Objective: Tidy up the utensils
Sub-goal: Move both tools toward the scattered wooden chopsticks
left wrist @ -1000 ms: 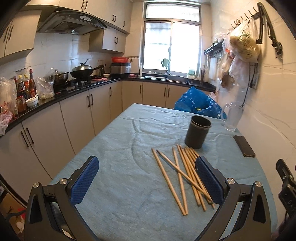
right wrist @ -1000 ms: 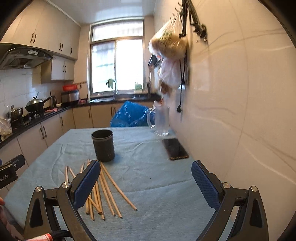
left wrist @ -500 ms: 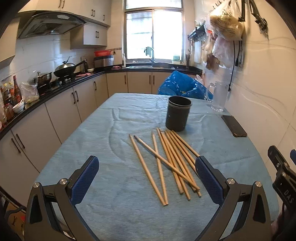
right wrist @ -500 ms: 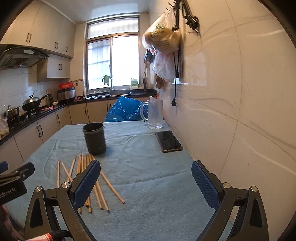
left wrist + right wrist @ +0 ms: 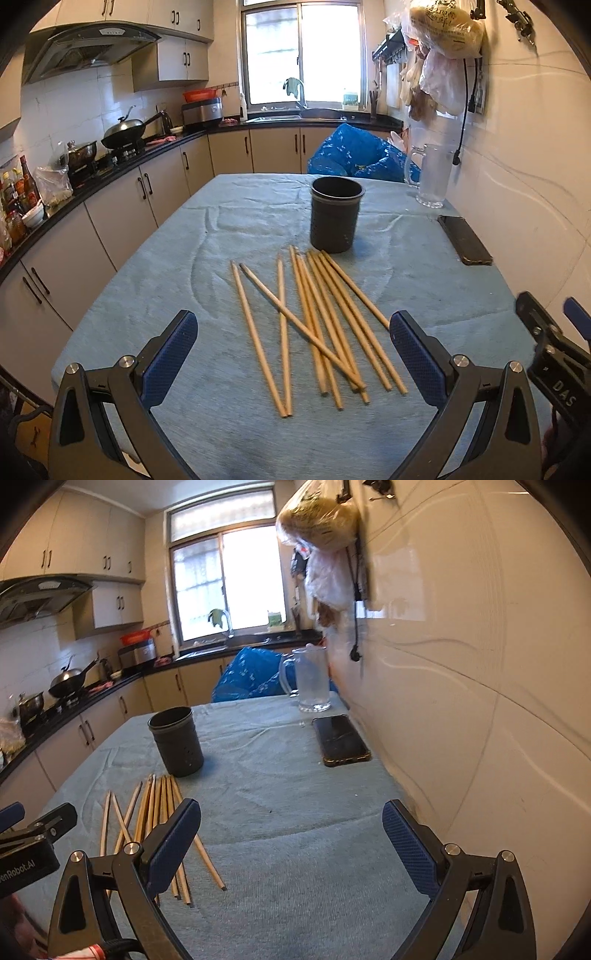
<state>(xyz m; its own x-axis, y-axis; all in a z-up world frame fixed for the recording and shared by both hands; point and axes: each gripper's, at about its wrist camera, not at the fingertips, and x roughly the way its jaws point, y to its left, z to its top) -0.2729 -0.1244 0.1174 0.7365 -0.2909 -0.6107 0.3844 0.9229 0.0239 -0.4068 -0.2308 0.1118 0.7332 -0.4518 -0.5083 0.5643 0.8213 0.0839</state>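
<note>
We have barely begun: every chopstick (image 5: 314, 325) lies loose on the tabletop (image 5: 184, 258) just in front of the dark cup (image 5: 335, 218), which looks empty. Our left gripper (image 5: 293, 354) and right gripper (image 5: 291, 840) hover with fingers apart, holding nothing.

Pale wooden chopsticks (image 5: 314, 325) lie matt on the desk (image 5: 184, 258) (covered in nubbly blue-grey cloth); the dark holder (image 5: 335, 218) looks like dull plastic, the wall tiles (image 5: 461, 664) glossy.

Chopsticks (image 5: 317, 325) on tablecloth (image 5: 221, 236), just before upright holder (image 5: 335, 218)
</note>
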